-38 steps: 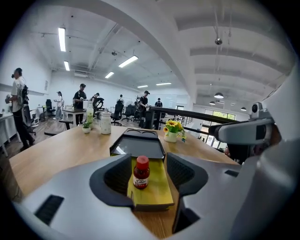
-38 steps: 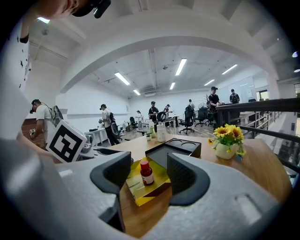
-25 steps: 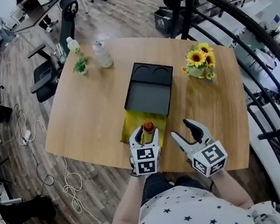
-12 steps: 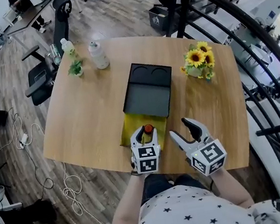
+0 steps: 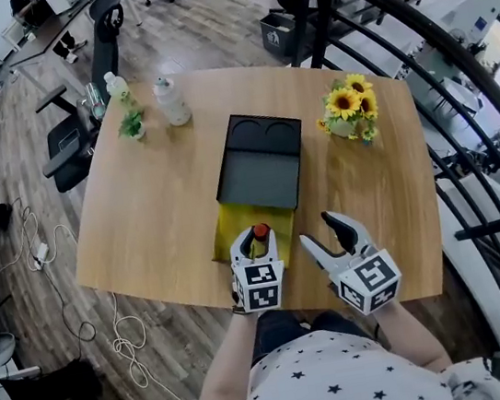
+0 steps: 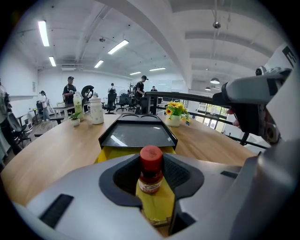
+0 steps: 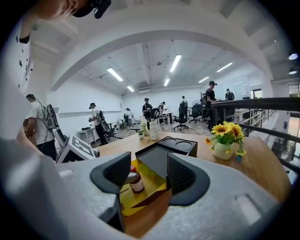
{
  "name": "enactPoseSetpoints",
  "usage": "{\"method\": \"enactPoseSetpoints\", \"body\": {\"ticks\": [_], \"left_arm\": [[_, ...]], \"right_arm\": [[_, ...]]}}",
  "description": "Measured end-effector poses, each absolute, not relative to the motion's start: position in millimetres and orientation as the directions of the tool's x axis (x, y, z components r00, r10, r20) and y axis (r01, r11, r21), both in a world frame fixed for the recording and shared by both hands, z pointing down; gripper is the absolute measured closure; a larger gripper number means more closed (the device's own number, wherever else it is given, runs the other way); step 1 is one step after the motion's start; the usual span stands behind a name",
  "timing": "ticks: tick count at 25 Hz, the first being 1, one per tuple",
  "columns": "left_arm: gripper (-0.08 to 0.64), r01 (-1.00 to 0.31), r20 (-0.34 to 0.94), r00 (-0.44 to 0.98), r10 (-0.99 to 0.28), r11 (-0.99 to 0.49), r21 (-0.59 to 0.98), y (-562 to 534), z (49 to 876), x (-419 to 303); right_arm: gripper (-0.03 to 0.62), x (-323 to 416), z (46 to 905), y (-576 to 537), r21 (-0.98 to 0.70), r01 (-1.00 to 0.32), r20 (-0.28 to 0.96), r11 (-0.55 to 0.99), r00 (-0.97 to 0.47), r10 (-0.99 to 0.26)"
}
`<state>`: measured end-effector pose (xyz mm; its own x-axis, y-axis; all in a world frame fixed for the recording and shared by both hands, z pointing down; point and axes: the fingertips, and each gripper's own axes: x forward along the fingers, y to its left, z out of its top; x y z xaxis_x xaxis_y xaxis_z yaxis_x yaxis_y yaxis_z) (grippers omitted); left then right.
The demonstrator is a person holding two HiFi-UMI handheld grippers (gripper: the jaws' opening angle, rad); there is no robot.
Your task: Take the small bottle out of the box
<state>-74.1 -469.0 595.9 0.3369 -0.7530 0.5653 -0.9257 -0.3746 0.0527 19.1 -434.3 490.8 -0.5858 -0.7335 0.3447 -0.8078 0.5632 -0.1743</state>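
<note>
A small bottle with a red cap stands upright in the near end of a yellow box. A black lid covers the box's far part. My left gripper reaches over the box's near edge with the bottle between its jaws. The jaws are closing on it, and a thin gap still shows at the pads. My right gripper hovers open and empty over the table just right of the box. In the right gripper view the bottle shows past the left jaw.
A vase of sunflowers stands at the table's back right. A white bottle, a small potted plant and a green bottle stand at the back left. The table's near edge lies under both grippers. Office chairs and a railing surround the table.
The left gripper's jaws have drawn in around the bottle's neck. The right gripper has stayed where it was, open.
</note>
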Motion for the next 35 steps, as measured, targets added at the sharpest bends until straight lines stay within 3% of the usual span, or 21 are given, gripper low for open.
{"method": "enactPoseSetpoints", "body": {"ticks": [35], "left_arm": [[0.422,-0.955,0.357,0.289,-0.888,-0.291,0.048,-347.4,498.3,-64.3]], "right_arm": [[0.368,48.1,471.1,-306.2,-0.123,-0.793,0.256,0.597,-0.607,-0.753]]}}
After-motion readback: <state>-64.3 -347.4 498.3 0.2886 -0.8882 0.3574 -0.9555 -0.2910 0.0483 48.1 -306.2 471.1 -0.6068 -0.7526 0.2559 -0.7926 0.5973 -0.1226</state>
